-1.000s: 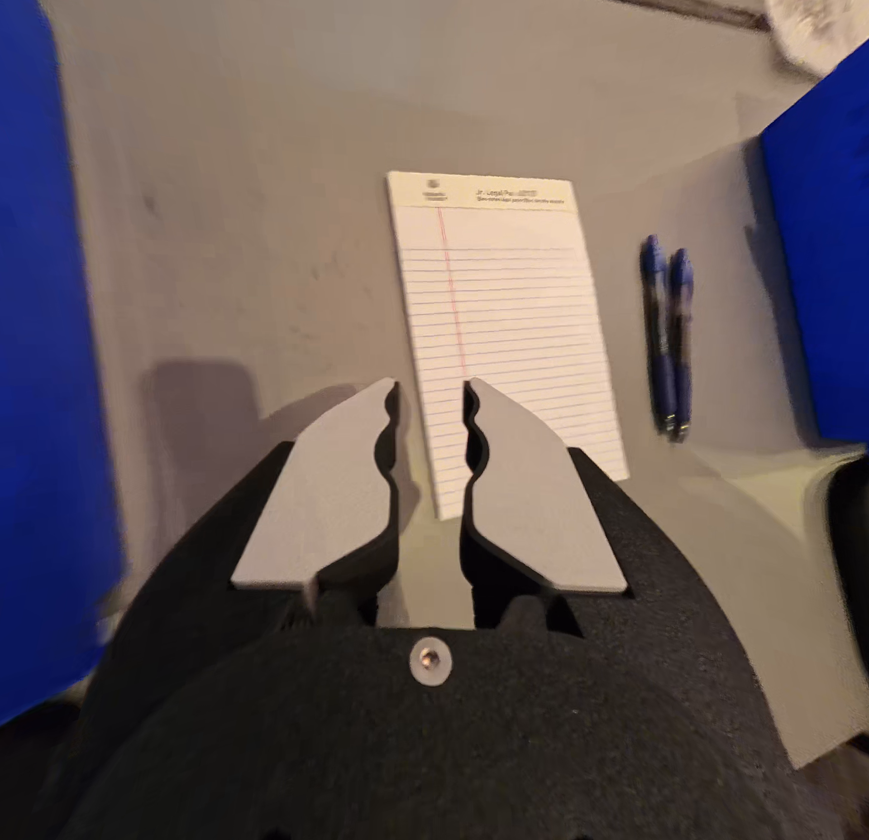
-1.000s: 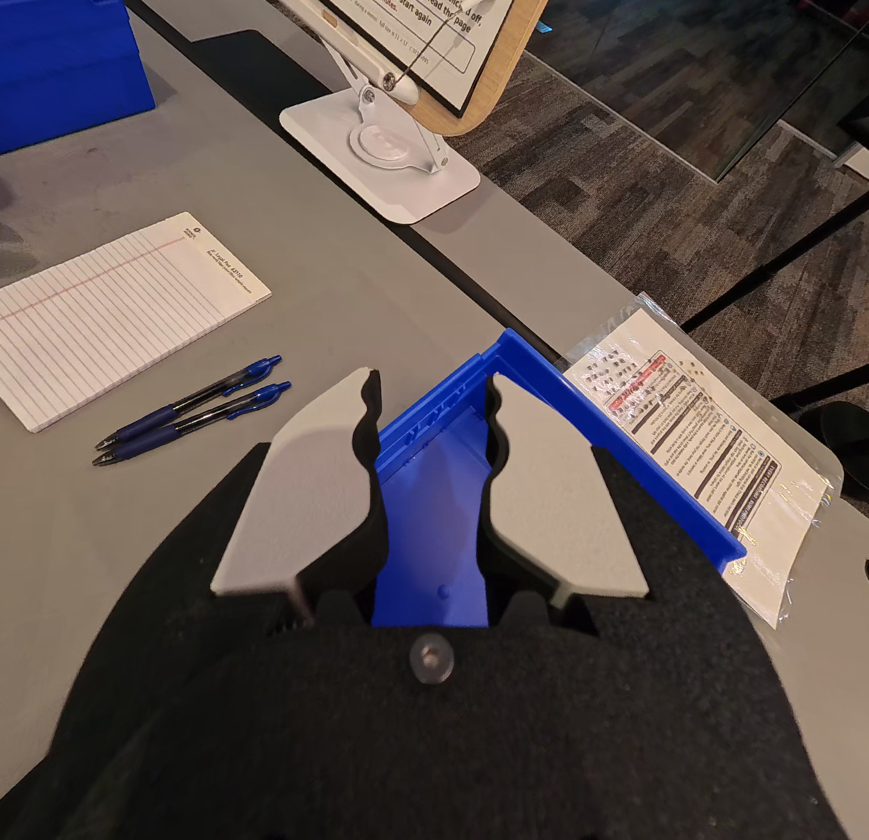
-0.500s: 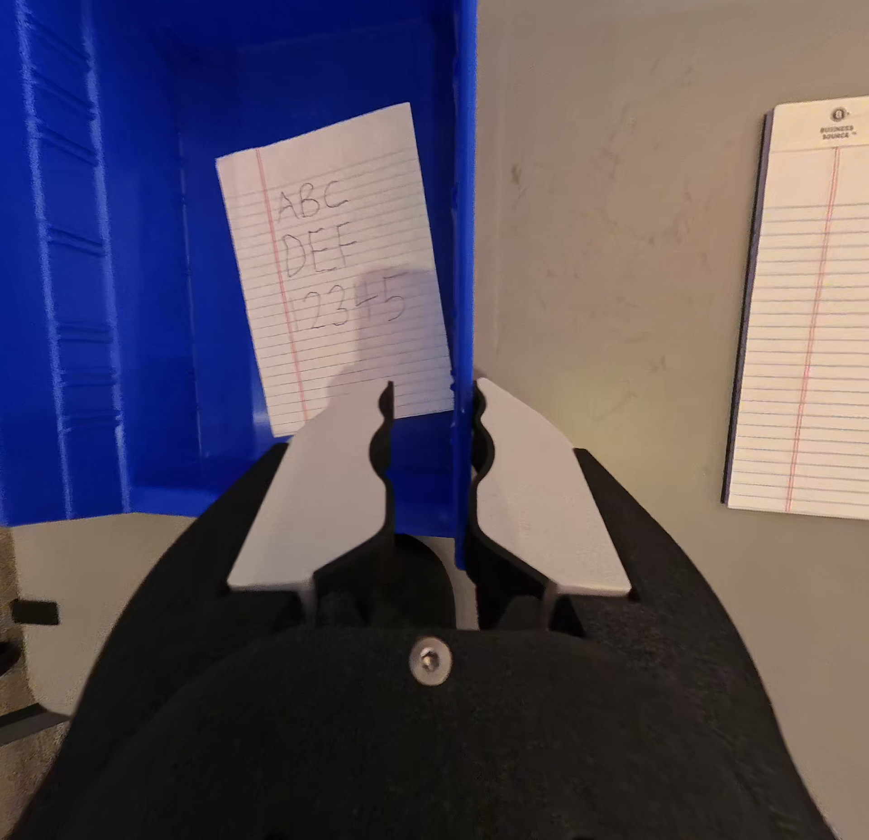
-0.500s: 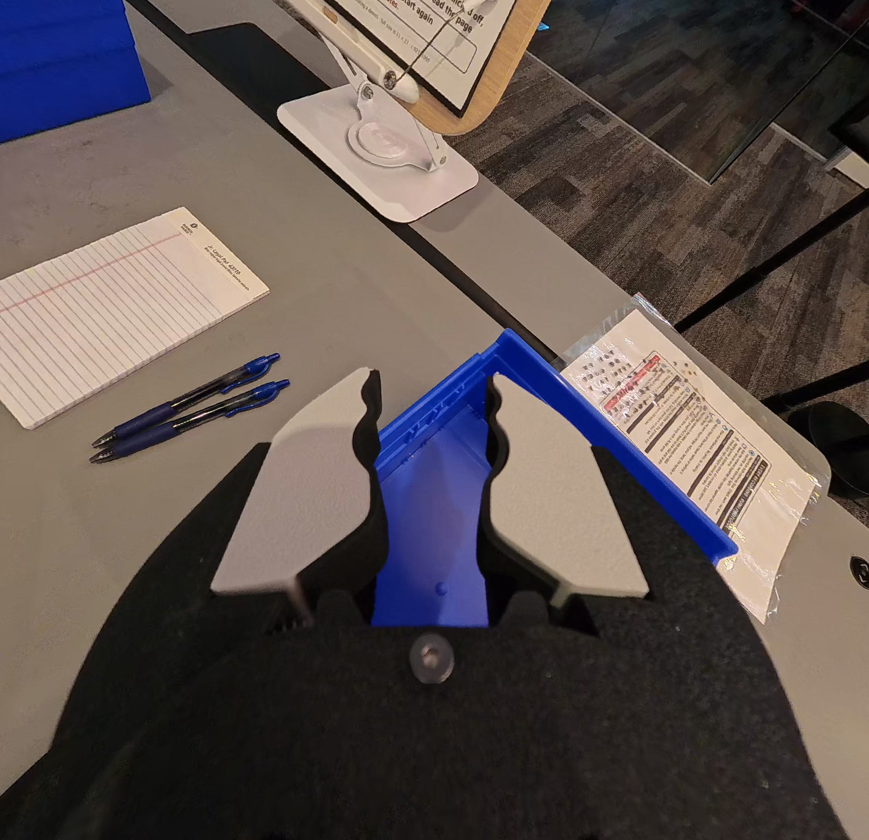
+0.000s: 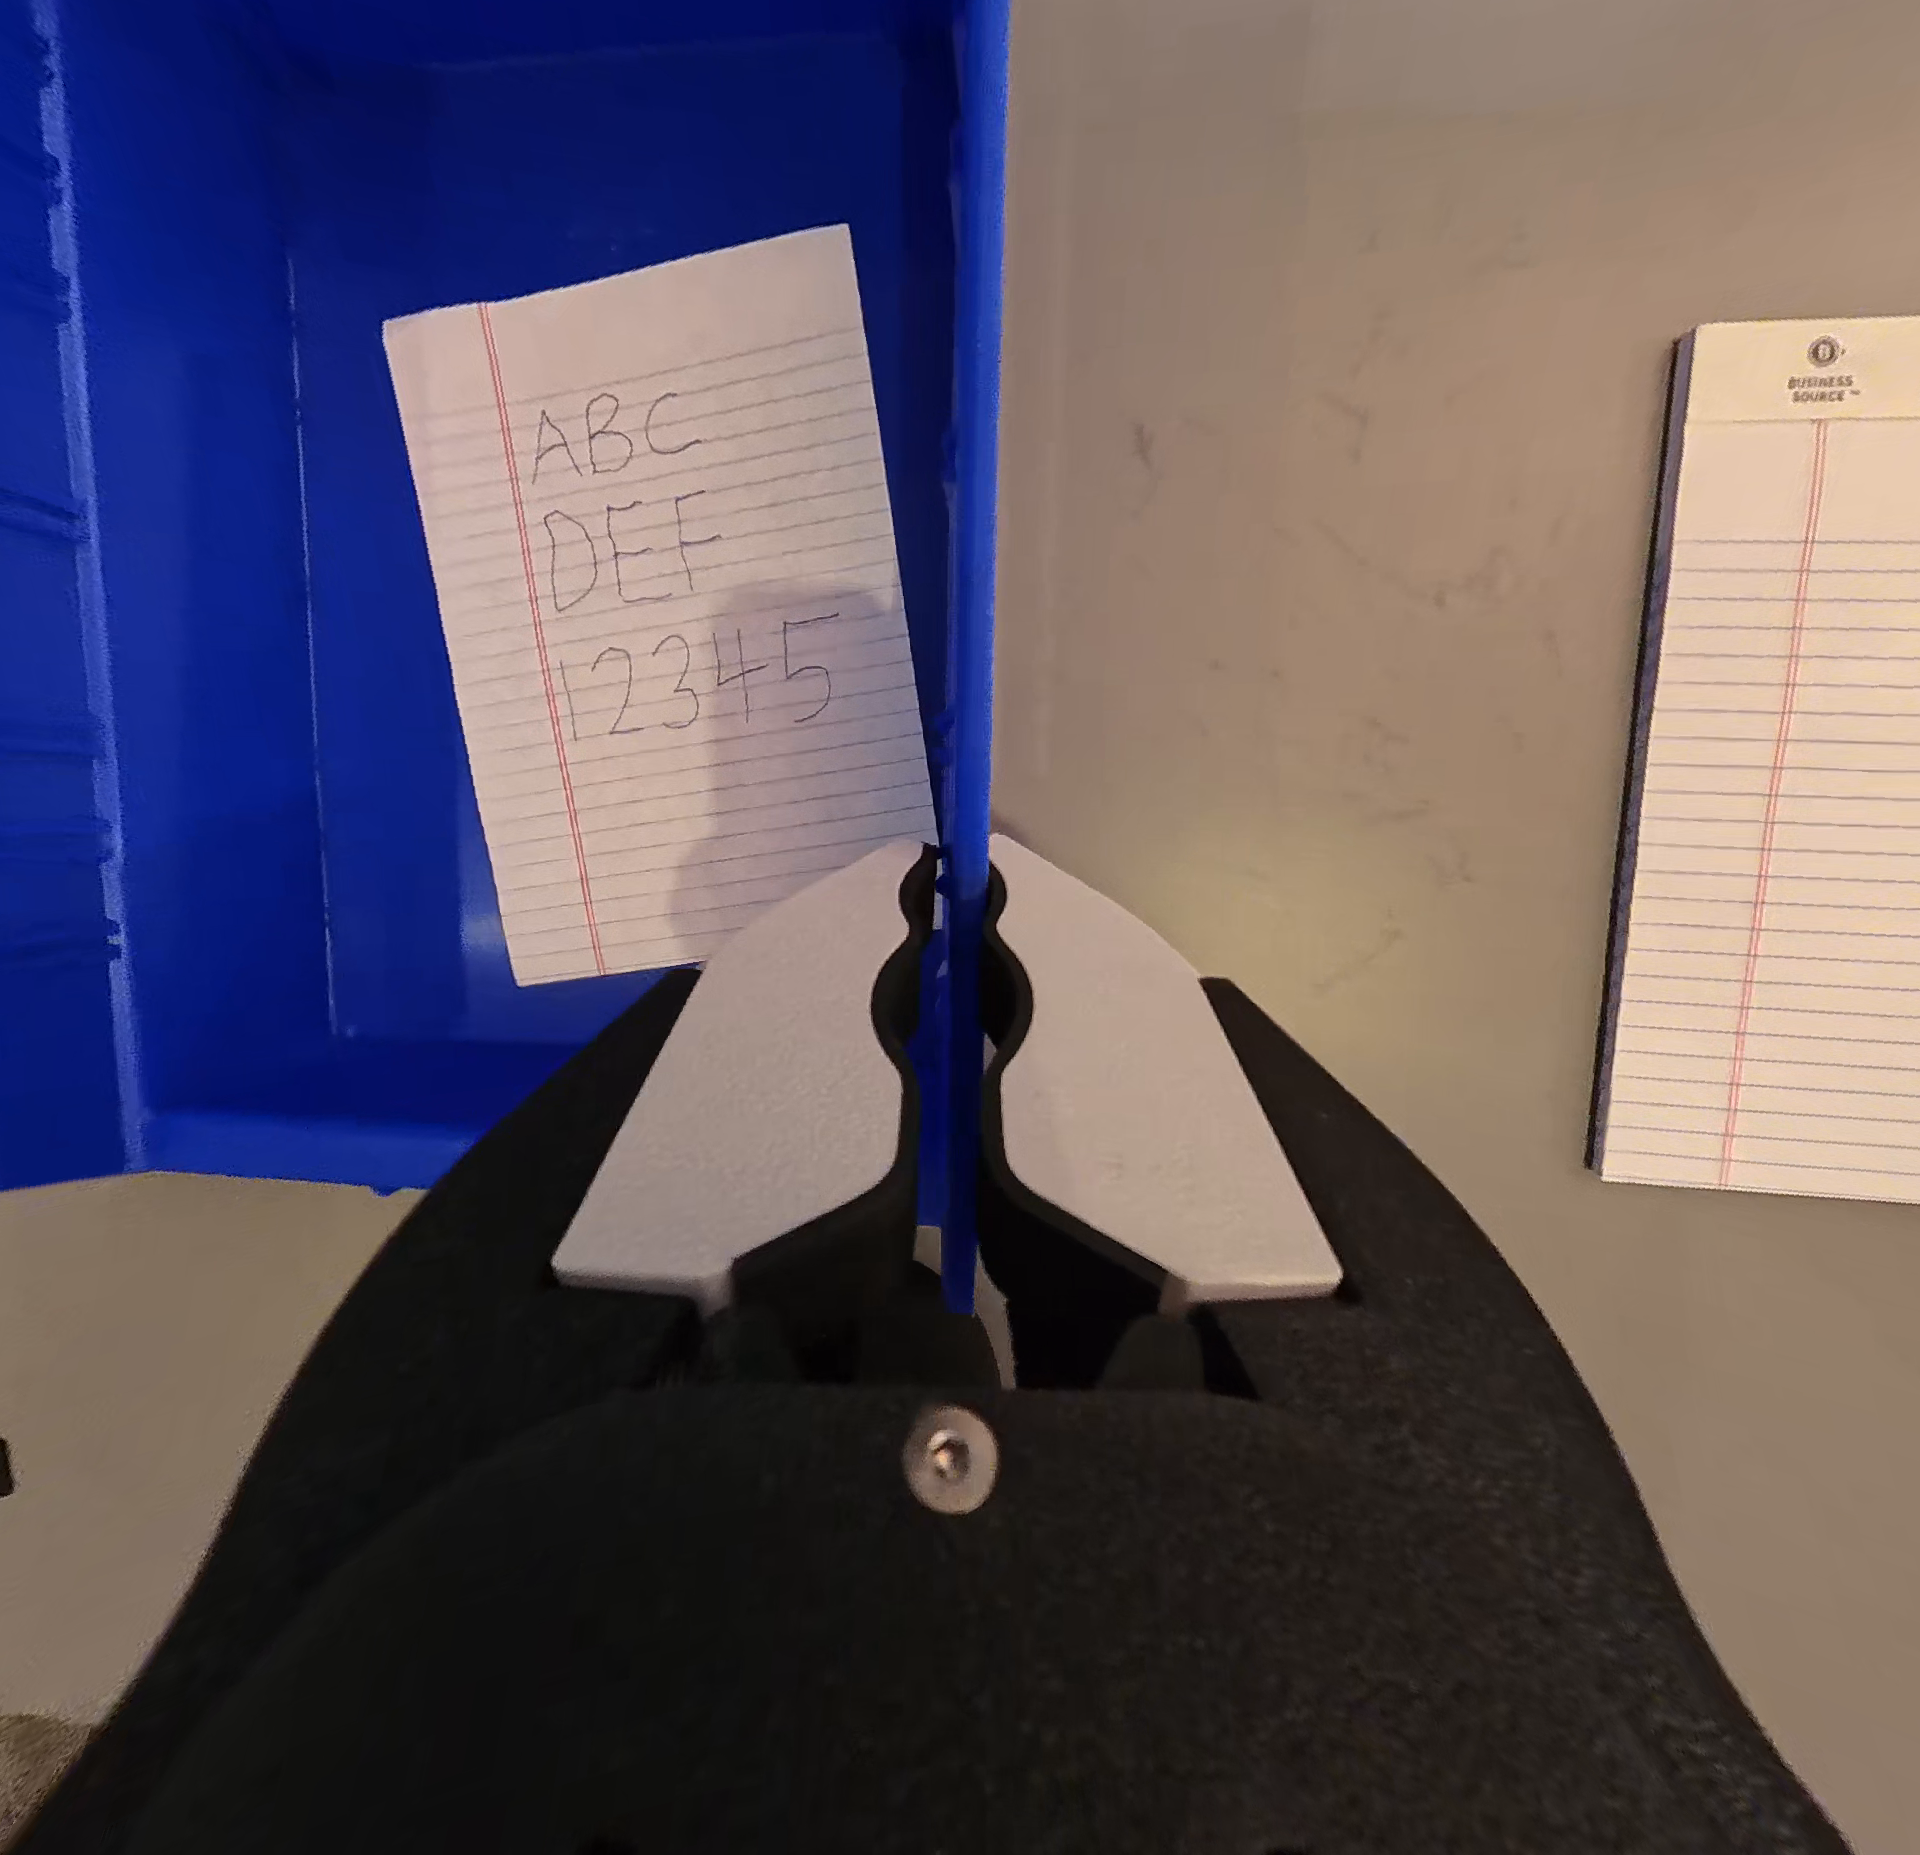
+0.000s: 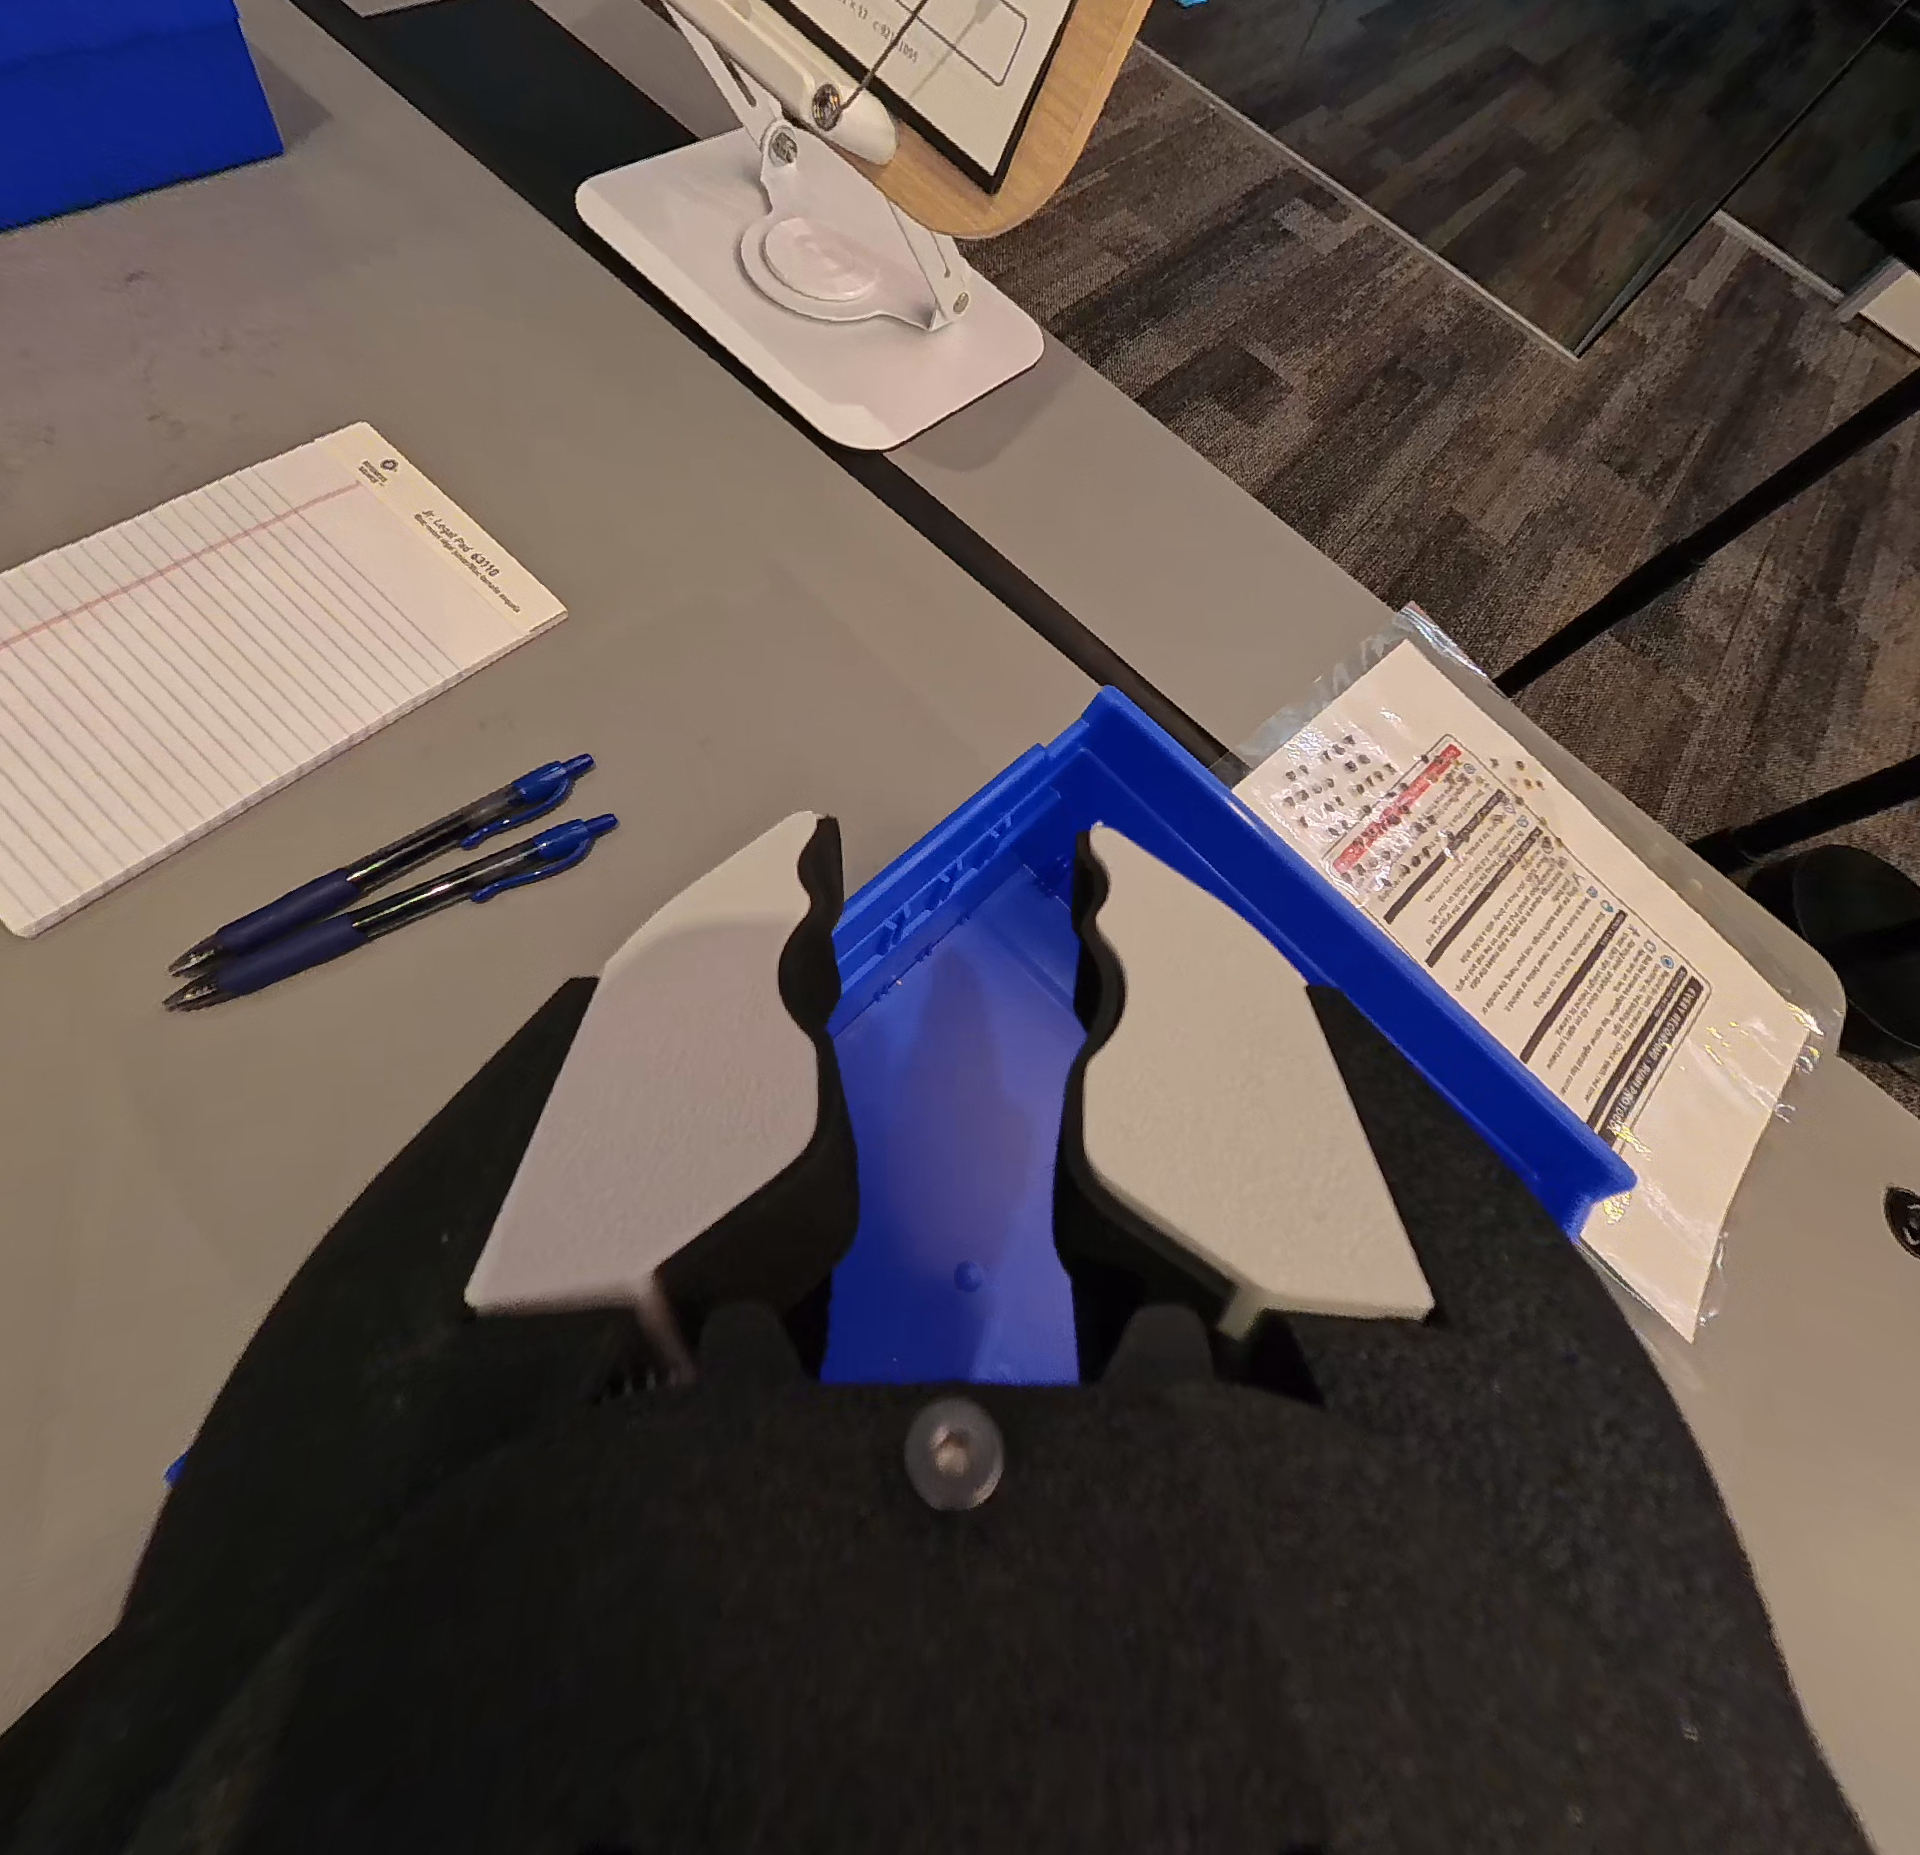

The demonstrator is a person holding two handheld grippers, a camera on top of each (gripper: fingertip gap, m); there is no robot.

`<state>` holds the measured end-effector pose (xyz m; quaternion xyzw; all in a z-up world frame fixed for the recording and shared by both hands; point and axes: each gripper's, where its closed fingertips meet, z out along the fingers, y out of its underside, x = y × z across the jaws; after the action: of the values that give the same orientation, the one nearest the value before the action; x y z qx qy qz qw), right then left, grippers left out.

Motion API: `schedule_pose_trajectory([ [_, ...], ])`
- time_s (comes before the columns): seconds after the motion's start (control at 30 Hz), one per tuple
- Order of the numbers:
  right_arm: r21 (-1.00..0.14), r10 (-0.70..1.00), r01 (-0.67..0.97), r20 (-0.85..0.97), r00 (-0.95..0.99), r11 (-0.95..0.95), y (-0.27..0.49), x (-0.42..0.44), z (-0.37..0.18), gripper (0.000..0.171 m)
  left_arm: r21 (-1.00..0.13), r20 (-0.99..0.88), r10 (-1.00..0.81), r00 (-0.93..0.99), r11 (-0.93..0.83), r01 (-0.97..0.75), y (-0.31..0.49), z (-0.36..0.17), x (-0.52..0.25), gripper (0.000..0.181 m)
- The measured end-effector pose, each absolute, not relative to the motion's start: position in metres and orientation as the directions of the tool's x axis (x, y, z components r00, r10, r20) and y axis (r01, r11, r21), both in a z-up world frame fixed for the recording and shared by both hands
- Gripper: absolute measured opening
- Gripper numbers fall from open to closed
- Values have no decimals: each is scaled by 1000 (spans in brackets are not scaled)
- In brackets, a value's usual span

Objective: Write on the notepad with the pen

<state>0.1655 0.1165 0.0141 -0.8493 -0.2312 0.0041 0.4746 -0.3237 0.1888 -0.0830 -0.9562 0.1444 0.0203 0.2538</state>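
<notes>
The left hand-held gripper (image 5: 958, 855) was clamped on the right-hand wall of a blue bin (image 5: 977, 351), the thin wall running straight up between its two grey fingers (image 5: 769, 1057). Just beyond its left fingertip, inside that bin, lay a loose lined sheet (image 5: 665, 600) bearing handwriting, tilted slightly. Off to the right of this hand-held gripper, apart from the bin, the notepad (image 5: 1797, 766) lay flat on the grey desk (image 5: 1299, 558), its lined top page blank.

The right hand-held gripper (image 6: 954, 837) was released, its fingers (image 6: 675, 1057) spread wide over the open interior of a second blue bin (image 6: 1299, 922), touching nothing that could be seen. Just past its right finger, a printed sheet in a clear sleeve (image 6: 1538, 932) lay against that bin's far side. To its left, two blue pens (image 6: 384, 880) lay side by side on the desk, with the notepad (image 6: 239, 662) just beyond them. Further ahead stood a white stand (image 6: 821, 288) holding a wood-edged board (image 6: 1049, 70), and at the far left a blue bin (image 6: 114, 70)
</notes>
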Motion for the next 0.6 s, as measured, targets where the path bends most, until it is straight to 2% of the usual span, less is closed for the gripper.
schedule_pose_trajectory([
  [0.07,-806,396,393,217,892,-443,117,165,14,42,-505,-104,-274,956,-813,-288,190,-81,-322,6],
  [0.13,-805,396,400,226,890,-439,118,163,15,42,-586,-98,-293,951,-755,-293,194,-67,-313,27],
  [0.17,-805,392,404,234,890,-435,118,162,17,42,-643,-118,-298,947,-703,-302,196,-52,-310,29],
  [0.23,-817,383,405,249,890,-411,119,158,25,42,-759,-176,-316,932,-560,-333,197,-12,-298,46],
  [0.37,-878,399,356,216,891,-320,119,133,51,42,-876,-172,-456,873,-334,-347,179,51,-251,43],
  [0.47,-903,442,318,170,881,-287,117,103,64,41,-881,-9,-719,695,-324,-346,148,36,-189,43],
  [0.6,-885,448,287,102,888,-367,122,69,53,37,-739,139,-822,552,-457,-495,128,-52,-147,34],
])
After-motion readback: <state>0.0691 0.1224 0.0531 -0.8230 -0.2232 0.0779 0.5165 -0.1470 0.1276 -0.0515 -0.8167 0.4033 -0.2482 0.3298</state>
